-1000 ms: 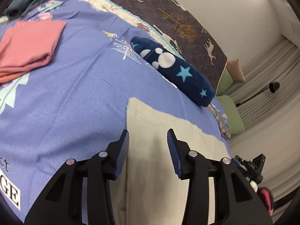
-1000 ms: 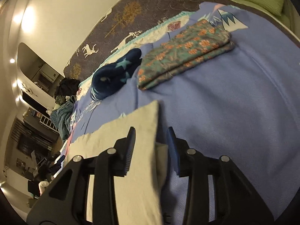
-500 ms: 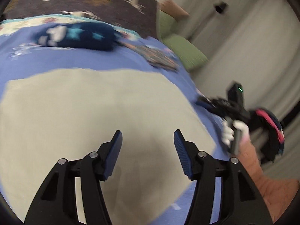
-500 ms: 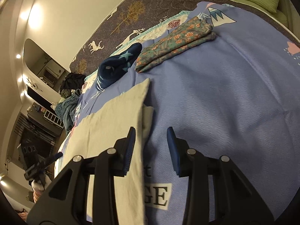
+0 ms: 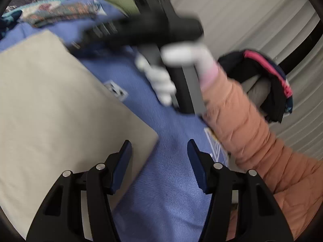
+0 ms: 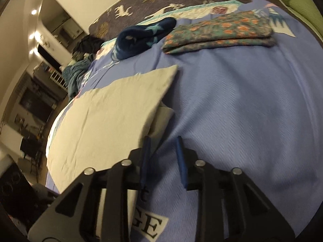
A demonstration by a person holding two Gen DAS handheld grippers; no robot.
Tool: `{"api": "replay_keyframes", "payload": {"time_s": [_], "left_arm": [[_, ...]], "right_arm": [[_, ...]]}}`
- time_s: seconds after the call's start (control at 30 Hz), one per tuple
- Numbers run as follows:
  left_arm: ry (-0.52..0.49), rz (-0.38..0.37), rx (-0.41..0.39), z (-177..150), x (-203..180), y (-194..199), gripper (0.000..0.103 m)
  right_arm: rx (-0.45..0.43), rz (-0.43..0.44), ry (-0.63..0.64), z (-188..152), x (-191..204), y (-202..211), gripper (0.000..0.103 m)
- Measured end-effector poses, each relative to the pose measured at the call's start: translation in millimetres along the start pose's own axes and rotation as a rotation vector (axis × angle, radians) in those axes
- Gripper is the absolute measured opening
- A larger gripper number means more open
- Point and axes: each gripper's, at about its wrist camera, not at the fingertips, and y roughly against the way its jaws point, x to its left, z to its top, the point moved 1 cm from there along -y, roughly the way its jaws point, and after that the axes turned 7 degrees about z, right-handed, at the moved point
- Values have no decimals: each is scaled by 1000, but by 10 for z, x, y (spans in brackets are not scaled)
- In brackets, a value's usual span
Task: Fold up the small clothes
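Beige cloth (image 5: 60, 104) on blue bedspread (image 5: 171, 191), left gripper (image 5: 159, 151) wide, right gripper (image 6: 162, 147) narrow, both empty

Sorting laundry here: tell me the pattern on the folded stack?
Orange-red flowers on teal-green, on the folded stack; right wrist view shows it best.

Left gripper (image 5: 159, 147) gapes above the beige cloth's (image 5: 60, 111) corner — blue bedspread (image 5: 171, 191) between its jaws.

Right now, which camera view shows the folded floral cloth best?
The right wrist view. There the floral cloth lies whole and fairly sharp on the blue blanket, near the navy star roll. The left wrist view catches only a blurred strip of it at the top edge, partly behind the other gripper.
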Motion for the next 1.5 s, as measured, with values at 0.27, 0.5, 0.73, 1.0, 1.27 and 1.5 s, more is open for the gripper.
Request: {"api": "replay_keyframes", "payload": {"time_s": [0.27, 0.5, 0.73, 1.0, 1.27, 1.5], "left_arm": [[23, -19, 1, 13, 34, -147, 62], [34, -58, -1, 53, 124, -131, 63], [20, -142, -21, 57, 118, -206, 63], [5, -193, -44, 4, 176, -166, 64], [-21, -170, -51, 25, 60, -215, 65], [-35, -165, -57, 19, 5, -241, 65]], "right_arm": [[-45, 131, -3, 183, -12, -13, 44], [-27, 85, -55, 213, -48, -138, 24], [-183, -49, -136, 419, -302, -124, 0], [-43, 150, -155, 226, -301, -122, 17], [16, 150, -87, 239, -64, -328, 30], [-144, 5, -206, 270, -495, -90, 0]]}}
